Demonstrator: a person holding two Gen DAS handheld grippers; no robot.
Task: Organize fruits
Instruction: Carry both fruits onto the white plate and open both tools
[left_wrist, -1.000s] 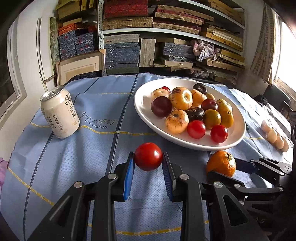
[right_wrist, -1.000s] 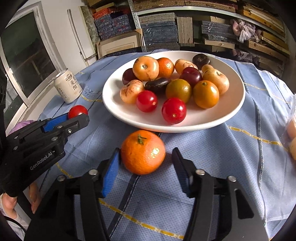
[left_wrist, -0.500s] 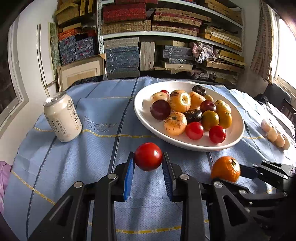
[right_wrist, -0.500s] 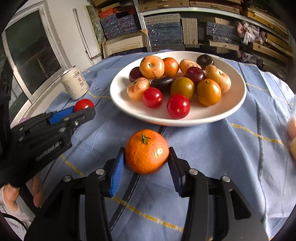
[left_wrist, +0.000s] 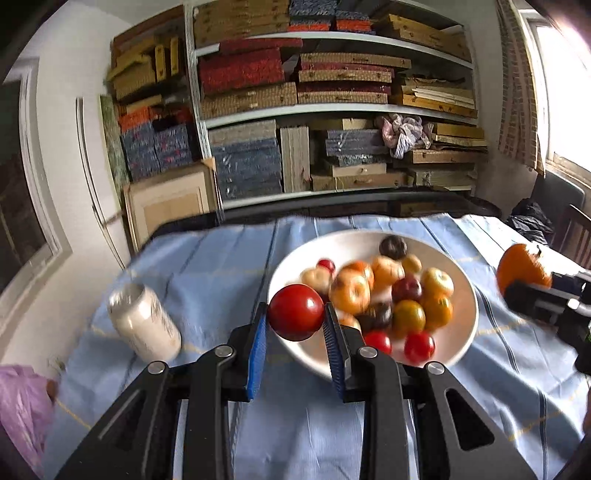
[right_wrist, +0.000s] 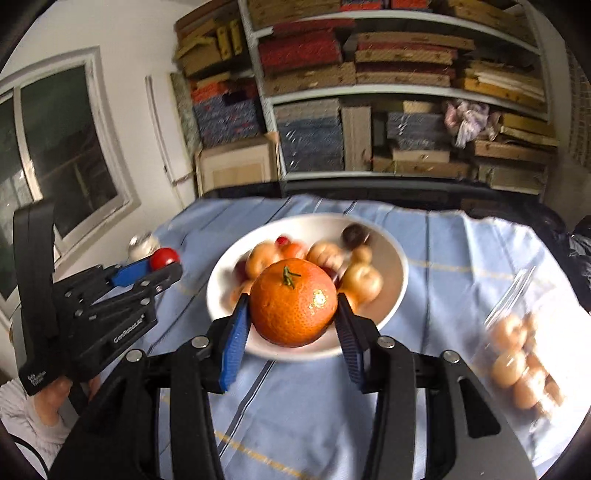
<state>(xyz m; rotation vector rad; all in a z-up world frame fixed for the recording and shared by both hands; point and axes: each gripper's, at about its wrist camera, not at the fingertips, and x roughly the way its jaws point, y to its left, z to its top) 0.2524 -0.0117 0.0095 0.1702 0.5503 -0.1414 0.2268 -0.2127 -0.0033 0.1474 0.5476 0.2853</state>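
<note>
- Between the blue-padded fingers (left_wrist: 328, 334) of the left gripper (left_wrist: 295, 321), left wrist view: a red tomato (left_wrist: 295, 312), clamped on both sides and held above the bench (left_wrist: 207, 280).
- Behind the tomato: white plate (left_wrist: 463, 332) on the blue striped cloth, loaded with mixed fruit, blurred; two more red tomatoes at its near edge.
- Left of the plate: pale drink can (left_wrist: 144, 326), blurred. Pink plastic bag (left_wrist: 22, 410) at lower left.
- Far right of this view: right gripper (left_wrist: 543, 299) with a mandarin (left_wrist: 522, 271) in it, clear of the cloth.
- Right wrist view: right gripper's fingers (right_wrist: 234, 332) closed on the mandarin (right_wrist: 293, 302), green stem up, held in front of the plate (right_wrist: 395, 266).
- At left: left gripper (right_wrist: 159, 267) carrying the tomato (right_wrist: 164, 257); a hand shows under its handle.
- At right: clear bag of small pale-orange fruit (right_wrist: 517, 365) on the cloth, blurred.
</note>
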